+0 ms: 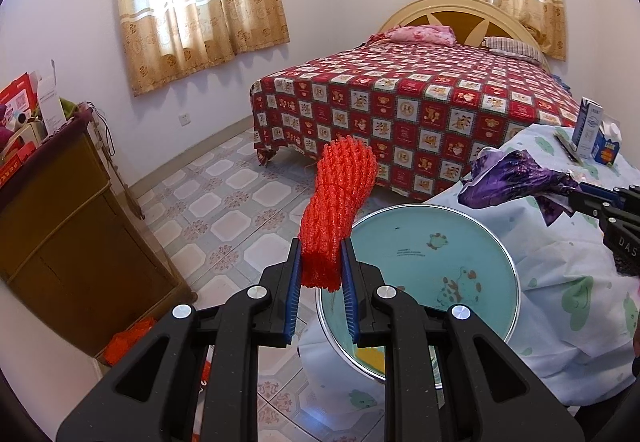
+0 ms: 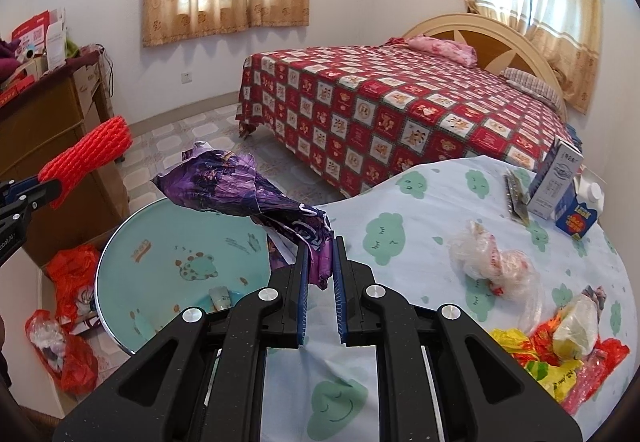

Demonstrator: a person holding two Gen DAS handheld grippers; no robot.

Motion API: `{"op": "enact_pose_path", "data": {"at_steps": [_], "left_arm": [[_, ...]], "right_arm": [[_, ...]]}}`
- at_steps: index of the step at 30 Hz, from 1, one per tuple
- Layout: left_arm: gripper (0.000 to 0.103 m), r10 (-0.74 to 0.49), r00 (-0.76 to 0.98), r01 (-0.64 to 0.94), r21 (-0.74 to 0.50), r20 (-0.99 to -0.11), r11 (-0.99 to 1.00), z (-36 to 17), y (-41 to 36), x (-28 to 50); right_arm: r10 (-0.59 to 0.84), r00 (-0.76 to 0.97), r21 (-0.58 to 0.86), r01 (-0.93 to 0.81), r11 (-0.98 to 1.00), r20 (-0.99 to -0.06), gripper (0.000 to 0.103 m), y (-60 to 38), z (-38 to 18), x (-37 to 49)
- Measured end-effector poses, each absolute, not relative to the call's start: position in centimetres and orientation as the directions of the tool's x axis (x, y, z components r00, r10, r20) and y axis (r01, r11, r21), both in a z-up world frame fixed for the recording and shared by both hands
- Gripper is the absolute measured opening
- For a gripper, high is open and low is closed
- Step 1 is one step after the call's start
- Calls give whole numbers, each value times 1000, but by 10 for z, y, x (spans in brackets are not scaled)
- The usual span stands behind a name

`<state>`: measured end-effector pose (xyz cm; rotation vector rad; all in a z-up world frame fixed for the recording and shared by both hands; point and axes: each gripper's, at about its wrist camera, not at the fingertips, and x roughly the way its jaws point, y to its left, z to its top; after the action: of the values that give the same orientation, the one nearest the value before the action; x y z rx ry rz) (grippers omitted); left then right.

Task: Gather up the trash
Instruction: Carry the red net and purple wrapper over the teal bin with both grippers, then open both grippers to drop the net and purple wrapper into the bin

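My left gripper [image 1: 320,262] is shut on a red foam net sleeve [image 1: 340,210] and holds it upright above the rim of a round teal basin [image 1: 460,230]. My right gripper [image 2: 319,254] is shut on a crumpled purple wrapper [image 2: 240,186] and holds it over the basin's [image 2: 168,242] right edge. In the left wrist view the wrapper [image 1: 516,178] and right gripper [image 1: 580,198] show at the right. In the right wrist view the red sleeve [image 2: 88,154] and left gripper [image 2: 40,188] show at the left.
A table with a cloud-print cloth [image 2: 420,242] carries a clear plastic bag [image 2: 492,266], colourful wrappers [image 2: 560,342] and cartons [image 2: 560,182]. Red bags [image 2: 68,322] lie on the floor by a brown cabinet [image 1: 72,242]. A bed [image 1: 400,102] stands behind.
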<state>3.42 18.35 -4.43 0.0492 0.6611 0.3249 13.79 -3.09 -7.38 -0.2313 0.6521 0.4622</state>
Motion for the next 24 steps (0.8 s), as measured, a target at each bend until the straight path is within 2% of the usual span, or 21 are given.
{"op": "enact_pose_path", "data": {"at_steps": [17, 19, 20, 22, 24], "left_arm": [[21, 272, 742, -243, 133, -613, 961, -52, 180, 37], [24, 255, 749, -231, 120, -612, 966, -53, 177, 36], [25, 250, 752, -225, 118, -610, 967, -53, 175, 36], [33, 245, 748, -212, 127, -616, 969, -56, 171, 37], [38, 240, 744, -205, 129, -623, 970, -58, 169, 37]], "right_arm": [[362, 672, -58, -516, 854, -646, 13, -19, -80, 137], [375, 657, -55, -535, 843, -654, 17, -16, -84, 137], [381, 656, -51, -540, 840, -652, 24, -15, -84, 137], [387, 646, -43, -545, 837, -658, 31, -14, -88, 137], [386, 641, -40, -545, 837, -663, 31, -15, -90, 137]]}}
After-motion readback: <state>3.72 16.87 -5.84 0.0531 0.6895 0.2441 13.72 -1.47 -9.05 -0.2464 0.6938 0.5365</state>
